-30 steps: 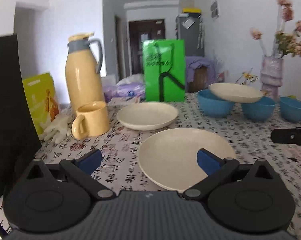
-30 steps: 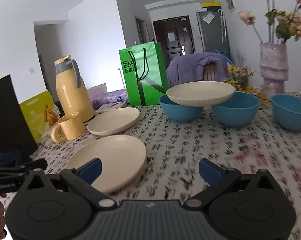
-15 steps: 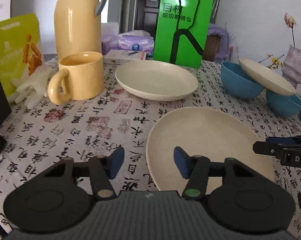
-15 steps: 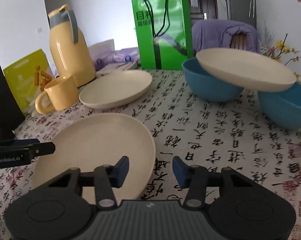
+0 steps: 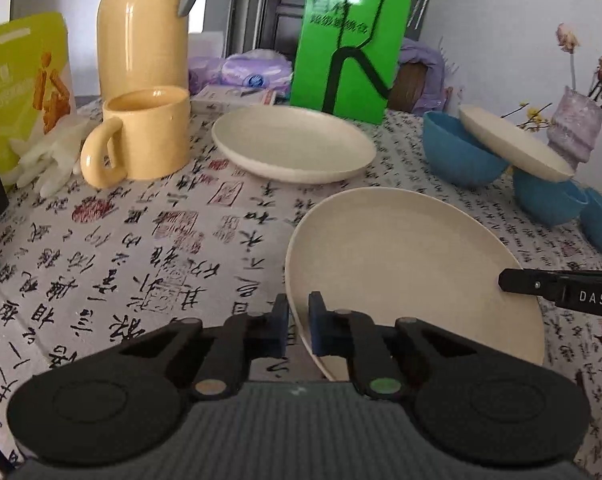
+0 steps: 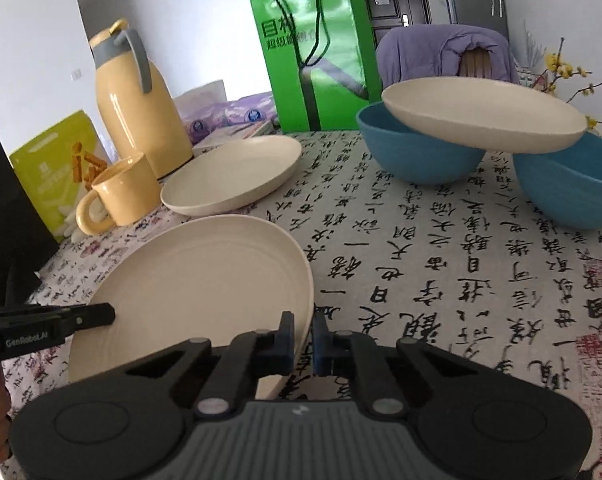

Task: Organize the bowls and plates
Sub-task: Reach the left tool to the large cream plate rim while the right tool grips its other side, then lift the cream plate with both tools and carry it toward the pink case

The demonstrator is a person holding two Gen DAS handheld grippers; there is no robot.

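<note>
In the left wrist view, a table under a cloth printed with calligraphy (image 5: pixel 149 248) is seen, with a yellow mug (image 5: pixel 149 136), a yellow thermos jug (image 5: pixel 141 36) and a green paper bag (image 5: pixel 349 40) behind. The left gripper (image 5: pixel 298 328), its jaws just drawn together, is clamped on the near rim of a cream plate (image 5: pixel 413 264).

In the right wrist view, the same cream plate (image 6: pixel 197 288) is gripped at its opposite rim by the right gripper (image 6: pixel 303 340), likewise just closed. A second plate (image 6: pixel 481 120) is propped tilted across two blue bowls (image 6: pixel 413 156).
</note>
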